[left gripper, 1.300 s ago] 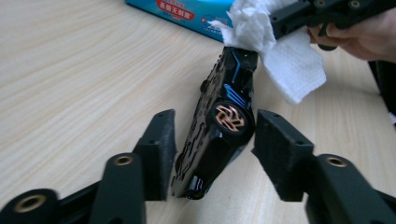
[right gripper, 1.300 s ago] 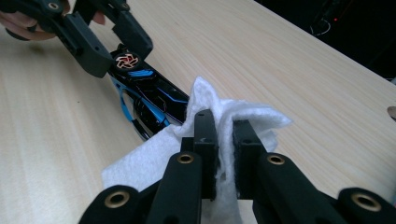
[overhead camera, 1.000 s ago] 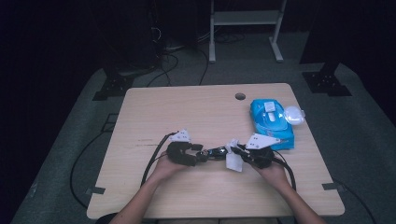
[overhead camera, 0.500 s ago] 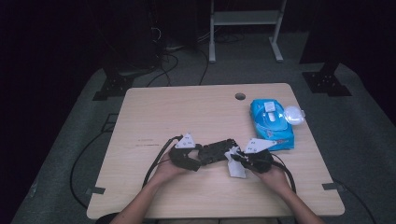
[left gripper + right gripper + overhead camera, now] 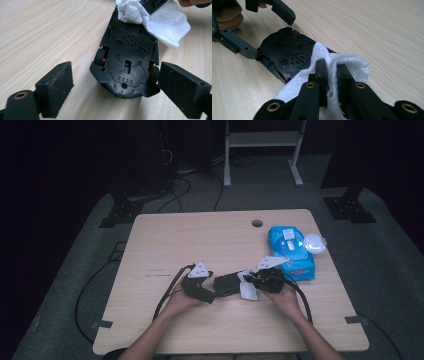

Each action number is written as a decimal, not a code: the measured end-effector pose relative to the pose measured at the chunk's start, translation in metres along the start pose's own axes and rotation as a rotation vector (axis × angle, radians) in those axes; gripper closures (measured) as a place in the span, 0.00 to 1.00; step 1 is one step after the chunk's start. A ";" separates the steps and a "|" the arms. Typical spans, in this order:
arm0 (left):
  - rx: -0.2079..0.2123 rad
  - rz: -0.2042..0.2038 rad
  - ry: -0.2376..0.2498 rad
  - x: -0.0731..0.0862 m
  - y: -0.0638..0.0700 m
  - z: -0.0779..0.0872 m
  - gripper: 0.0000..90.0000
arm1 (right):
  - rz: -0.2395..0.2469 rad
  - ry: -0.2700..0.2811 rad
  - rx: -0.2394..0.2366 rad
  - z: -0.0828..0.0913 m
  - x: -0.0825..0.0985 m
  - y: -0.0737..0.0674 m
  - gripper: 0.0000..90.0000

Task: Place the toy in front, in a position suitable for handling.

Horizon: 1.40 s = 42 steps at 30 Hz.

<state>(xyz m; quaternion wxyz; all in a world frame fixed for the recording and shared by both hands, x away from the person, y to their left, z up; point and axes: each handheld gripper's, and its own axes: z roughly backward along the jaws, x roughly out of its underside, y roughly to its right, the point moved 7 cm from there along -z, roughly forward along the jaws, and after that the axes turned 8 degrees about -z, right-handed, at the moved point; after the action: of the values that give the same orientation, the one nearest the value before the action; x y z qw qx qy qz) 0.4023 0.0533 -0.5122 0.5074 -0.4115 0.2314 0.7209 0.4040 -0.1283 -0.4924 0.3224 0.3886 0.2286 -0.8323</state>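
Right tool [image 5: 332, 75] pinches a white wipe [image 5: 342, 65] against the upturned toy car [image 5: 127, 62]; left tool [image 5: 115, 87], just opening, straddles the car.

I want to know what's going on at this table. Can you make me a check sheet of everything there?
Surface: pale wood table, hole near the far edge.
Job's things: black toy car lying upside down, red wheel hubs showing; white wipe resting on its end.
Clutter: blue wipes pack, lid flipped open, far right.
Tongs: left tongs have just been opening, jaws either side of the car, one at a wheel; right tongs shut on the wipe.
Cables: black cable trailing from the left tongs; more cables on the floor behind.
Surroundings: dark room, grey floor, white stand at the back.
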 end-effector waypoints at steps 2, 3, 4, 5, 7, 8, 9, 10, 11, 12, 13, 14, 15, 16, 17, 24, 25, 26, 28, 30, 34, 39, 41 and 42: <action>0.005 0.009 0.000 0.001 0.000 -0.002 0.12 | 0.001 0.004 -0.003 0.001 0.001 0.000 0.91; 0.005 0.007 -0.003 0.001 0.001 -0.003 0.12 | 0.001 0.007 -0.004 0.001 0.001 -0.001 0.91; 0.011 0.002 -0.003 0.000 0.002 -0.003 0.12 | -0.002 0.009 -0.003 0.001 0.001 -0.001 0.91; 0.019 -0.012 -0.004 -0.001 0.005 -0.003 0.12 | 0.000 0.011 -0.001 0.001 0.002 -0.002 0.91; 0.025 -0.036 -0.015 -0.002 0.010 -0.005 0.12 | -0.007 0.010 -0.002 0.001 0.003 -0.001 0.91; 0.018 -0.052 -0.025 -0.001 0.010 -0.006 0.10 | -0.012 0.007 -0.003 0.001 0.004 0.000 0.91; 0.017 -0.063 -0.030 -0.001 0.011 -0.007 0.10 | -0.017 0.010 -0.009 0.001 0.004 0.000 0.91; 0.015 -0.065 -0.033 0.000 0.011 -0.008 0.11 | -0.026 0.011 -0.015 0.001 0.004 0.000 0.91; 0.012 -0.068 -0.037 0.001 0.010 -0.009 0.12 | -0.024 0.010 -0.015 0.001 0.004 0.000 0.91; 0.011 -0.076 -0.045 0.001 0.009 -0.010 0.13 | -0.018 0.012 -0.013 0.001 0.004 0.000 0.91; 0.010 -0.079 -0.058 0.002 0.008 -0.011 0.14 | -0.016 0.013 -0.010 0.001 0.004 0.000 0.91; 0.001 -0.079 -0.073 0.003 0.007 -0.012 0.15 | -0.016 0.011 -0.009 0.001 0.004 0.001 0.91; -0.010 -0.088 -0.089 0.003 0.006 -0.013 0.15 | -0.020 0.011 -0.010 0.000 0.003 0.001 0.91; -0.008 -0.089 -0.100 0.004 0.006 -0.013 0.19 | -0.022 0.010 -0.009 0.000 0.003 0.001 0.91; -0.013 -0.099 -0.111 0.004 0.006 -0.014 0.27 | -0.020 0.009 -0.006 0.000 0.003 0.001 0.91; -0.002 -0.098 -0.110 0.003 0.009 -0.013 0.29 | 0.024 -0.008 -0.054 -0.011 -0.004 -0.022 0.91; -0.005 -0.106 -0.117 0.004 0.009 -0.013 0.29 | 0.041 -0.013 -0.069 -0.014 -0.005 -0.030 0.91; -0.007 -0.103 -0.114 0.003 0.011 -0.014 0.29 | 0.055 -0.016 -0.082 -0.017 -0.006 -0.035 0.91; -0.007 -0.118 -0.123 0.004 0.011 -0.013 0.29 | 0.084 -0.023 -0.119 -0.026 -0.009 -0.051 0.91; -0.011 -0.125 -0.127 0.005 0.012 -0.013 0.29 | 0.113 -0.026 -0.133 -0.033 -0.012 -0.062 0.91; -0.009 -0.128 -0.128 0.007 0.011 -0.012 0.29 | 0.126 -0.042 -0.124 -0.033 -0.011 -0.061 0.91; -0.002 -0.128 -0.120 0.006 0.011 -0.010 0.29 | 0.105 -0.036 -0.019 -0.011 -0.005 -0.026 0.90; -0.001 -0.123 -0.116 0.006 0.011 -0.011 0.29 | 0.084 -0.029 0.001 -0.003 -0.002 -0.015 0.90; -0.001 -0.126 -0.117 0.006 0.011 -0.010 0.29 | 0.076 -0.028 0.001 -0.001 0.000 -0.013 0.90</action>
<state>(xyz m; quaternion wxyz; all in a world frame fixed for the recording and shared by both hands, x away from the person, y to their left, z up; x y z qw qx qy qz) 0.3947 0.0444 -0.5238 0.5642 -0.3825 0.1749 0.7105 0.3955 -0.1185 -0.4916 0.3569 0.3857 0.2088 -0.8248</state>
